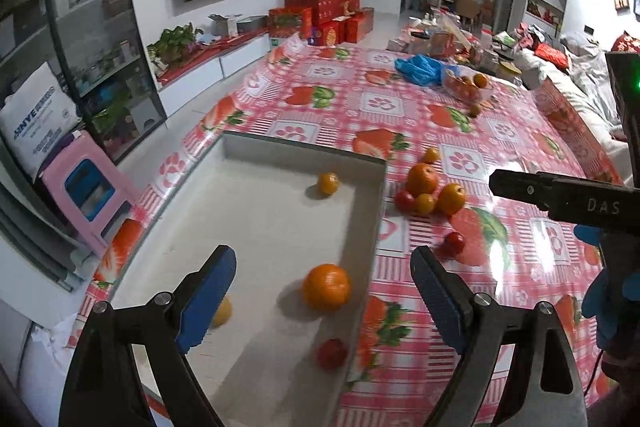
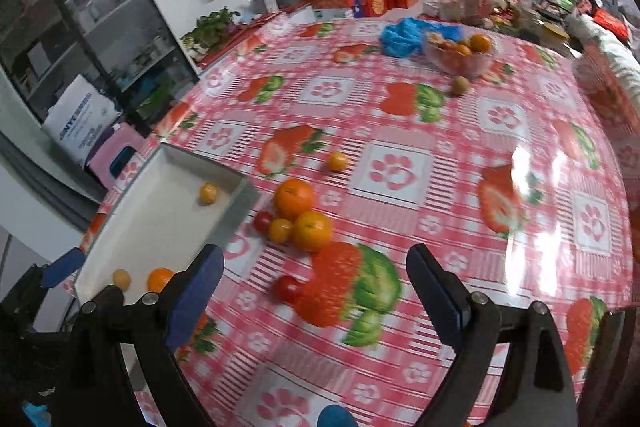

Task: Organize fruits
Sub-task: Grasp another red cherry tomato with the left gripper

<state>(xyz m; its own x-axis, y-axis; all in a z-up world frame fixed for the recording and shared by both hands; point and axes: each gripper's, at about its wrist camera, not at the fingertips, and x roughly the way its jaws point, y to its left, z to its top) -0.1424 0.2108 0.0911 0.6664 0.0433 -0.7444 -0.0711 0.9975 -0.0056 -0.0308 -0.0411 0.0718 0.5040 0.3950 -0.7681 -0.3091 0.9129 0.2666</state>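
A white tray (image 1: 256, 227) sits on the table's left side. In it lie a large orange (image 1: 326, 287), a small orange (image 1: 328, 183), a red tomato (image 1: 332, 353) and a yellow fruit (image 1: 222, 311) partly behind a finger. My left gripper (image 1: 323, 289) is open and empty above the tray. Right of the tray, a cluster of two oranges (image 2: 293, 198) (image 2: 312, 231), a small orange (image 2: 280, 230) and a tomato (image 2: 263, 221) rests on the cloth. A lone tomato (image 2: 286, 288) lies nearer. My right gripper (image 2: 316, 285) is open and empty above that tomato.
A small orange (image 2: 338, 161) lies farther out. A clear bowl of fruit (image 2: 460, 57), a blue bag (image 2: 404, 35) and a brownish fruit (image 2: 460, 85) stand at the far side. A pink stool (image 1: 86, 193) stands left of the table. Clutter fills the far end.
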